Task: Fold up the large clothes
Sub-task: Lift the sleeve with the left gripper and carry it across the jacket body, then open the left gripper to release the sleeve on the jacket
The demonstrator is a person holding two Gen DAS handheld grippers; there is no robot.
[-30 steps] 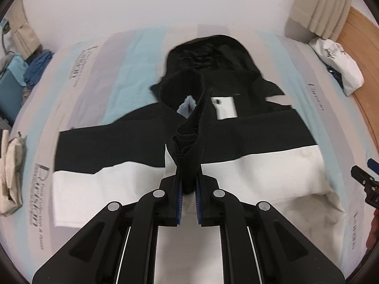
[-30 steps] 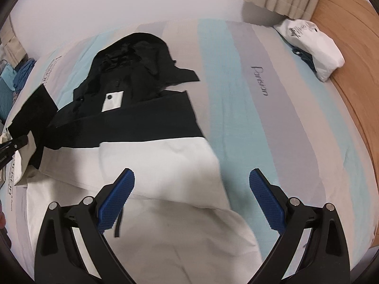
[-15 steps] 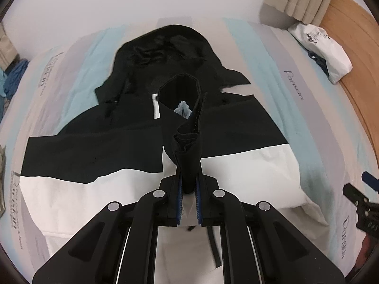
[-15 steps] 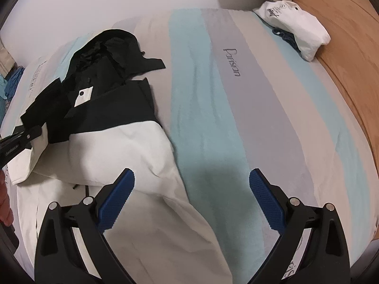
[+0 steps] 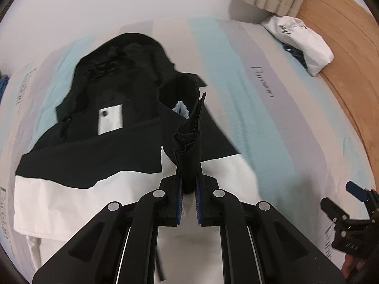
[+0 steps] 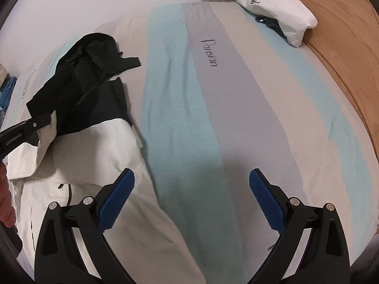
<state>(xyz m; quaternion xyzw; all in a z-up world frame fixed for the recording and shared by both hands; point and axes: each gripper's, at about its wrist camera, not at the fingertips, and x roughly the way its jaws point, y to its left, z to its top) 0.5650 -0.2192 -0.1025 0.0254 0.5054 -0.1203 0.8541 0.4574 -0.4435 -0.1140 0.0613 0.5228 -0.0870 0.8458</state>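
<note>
left gripper (image 5: 188, 190): jaws pinched on the black sleeve cuff (image 5: 187, 142), cuff held up over the jacket.
right gripper (image 6: 191, 195): jaws wide, nothing between, over bare bedsheet (image 6: 213, 118).
jacket (image 5: 94, 156): black-and-white, spread flat on the striped bed, hood toward the wall.
far corner: white bag (image 6: 281, 11).

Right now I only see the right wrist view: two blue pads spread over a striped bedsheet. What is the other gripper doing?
Observer: The left gripper is shut on a black sleeve cuff of the black-and-white jacket.
Operator: Is the cuff flat on the bed?
Observer: No, it stands up from the jaws, its round opening gaping and a pale lining showing inside.
Operator: Anything on the jacket I can't see?
Observer: A white chest patch with a dark snap, below the hood.
</note>
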